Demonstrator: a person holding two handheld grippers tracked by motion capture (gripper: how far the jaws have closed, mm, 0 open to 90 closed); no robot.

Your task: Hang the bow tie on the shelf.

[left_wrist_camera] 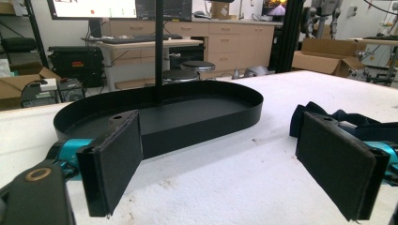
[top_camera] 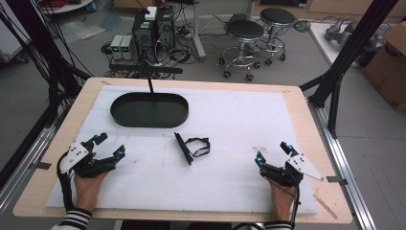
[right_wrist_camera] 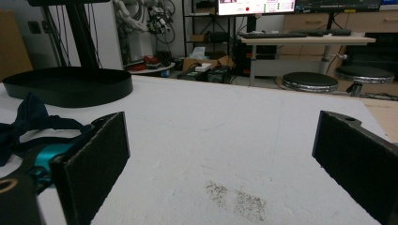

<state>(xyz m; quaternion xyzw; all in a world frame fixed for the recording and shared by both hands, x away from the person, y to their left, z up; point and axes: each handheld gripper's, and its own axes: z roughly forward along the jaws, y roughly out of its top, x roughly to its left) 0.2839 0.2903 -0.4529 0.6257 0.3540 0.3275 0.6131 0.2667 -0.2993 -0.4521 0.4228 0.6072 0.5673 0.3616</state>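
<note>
My left hand-held gripper (top_camera: 106, 146) and right hand-held gripper (top_camera: 272, 154) rest spread and empty on the worktop (top_camera: 249, 120). The dark bow tie (top_camera: 191, 147) lies between them, toward twelve o'clock; the black tray (top_camera: 149, 110) is beyond at eleven. I'd approach low, pinching the bow's centre. No legible writing.

A dark navy bow tie (top_camera: 192, 146) lies flat near the middle of the white-covered table (top_camera: 239, 120), its stiff bow end angled toward the near edge and its thin strap curled in a loose loop to the right. Behind it and to the left, well apart, an empty black oval tray (top_camera: 149, 110) with a low upright wall sits on the cover, a thin black post rising at its far side.
</note>
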